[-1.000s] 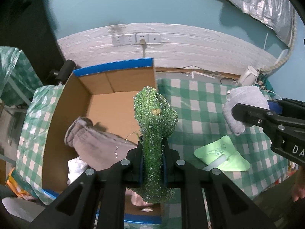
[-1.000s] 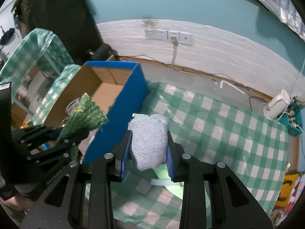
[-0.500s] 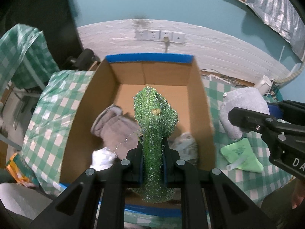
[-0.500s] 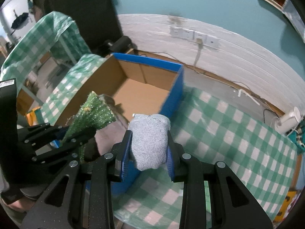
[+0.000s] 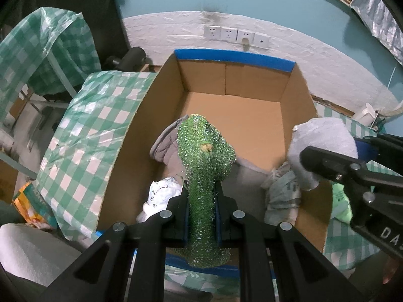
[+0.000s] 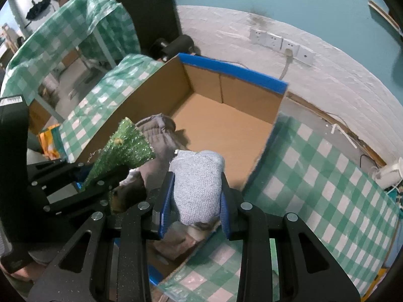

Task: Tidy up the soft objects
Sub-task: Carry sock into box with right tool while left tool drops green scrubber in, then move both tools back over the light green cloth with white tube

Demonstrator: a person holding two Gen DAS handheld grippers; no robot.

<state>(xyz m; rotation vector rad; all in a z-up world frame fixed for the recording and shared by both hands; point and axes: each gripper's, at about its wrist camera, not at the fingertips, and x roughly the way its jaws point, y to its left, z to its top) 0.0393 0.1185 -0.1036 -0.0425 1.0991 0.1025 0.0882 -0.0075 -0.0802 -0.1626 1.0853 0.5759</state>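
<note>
My left gripper (image 5: 201, 198) is shut on a glittery green soft piece (image 5: 205, 166), held above the near end of an open cardboard box with blue edges (image 5: 234, 58). My right gripper (image 6: 197, 201) is shut on a pale grey knitted bundle (image 6: 197, 183), over the box's near right corner (image 6: 262, 161). In the left wrist view that bundle (image 5: 325, 146) and its black gripper sit at the right. Inside the box lie a grey cloth (image 5: 163, 146), a white cloth (image 5: 161, 196) and a crumpled pale cloth (image 5: 284, 191).
The box stands on a green-and-white checked tablecloth (image 6: 322, 176). A light green packet (image 5: 340, 201) lies on the cloth right of the box. A second checked-covered table (image 5: 47, 42) stands at the left. Wall sockets (image 5: 234, 35) and a white wall lie behind.
Both grippers have travelled left with their loads, from over the tablecloth to above the box. The box now fills the middle of both views.
</note>
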